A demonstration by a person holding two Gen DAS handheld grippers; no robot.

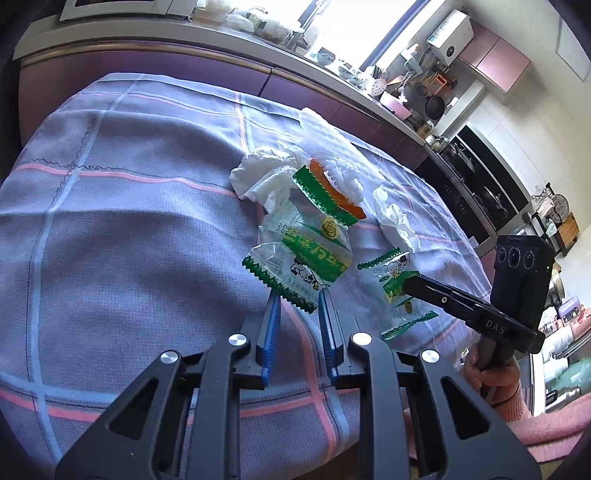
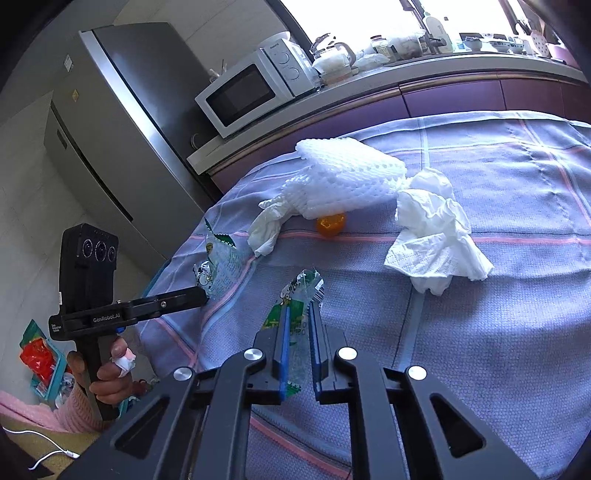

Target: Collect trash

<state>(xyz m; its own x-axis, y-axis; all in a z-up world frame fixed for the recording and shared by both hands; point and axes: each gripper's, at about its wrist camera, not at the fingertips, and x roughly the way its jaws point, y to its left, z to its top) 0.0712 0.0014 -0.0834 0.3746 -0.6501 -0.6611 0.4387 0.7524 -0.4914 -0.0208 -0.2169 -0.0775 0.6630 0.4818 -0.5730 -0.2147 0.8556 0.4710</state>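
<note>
Early going: the left gripper (image 1: 297, 295) pinches one wrapper (image 1: 295, 254) at frame centre, and the right gripper (image 2: 299, 314) is closed on another wrapper (image 2: 295, 295). Tissues (image 2: 436, 236) and foam netting (image 2: 347, 177) (upper centre) remain uncollected.

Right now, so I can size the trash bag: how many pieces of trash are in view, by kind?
Green-and-clear wrappers: 2
Crumpled tissues: 2
White foam net: 1
Orange piece: 1
Total: 6

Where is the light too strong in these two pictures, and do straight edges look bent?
Left wrist view: the window is blown out white and the counter edge bows. Right wrist view: the window glares too, and the fridge leans and curves.
</note>
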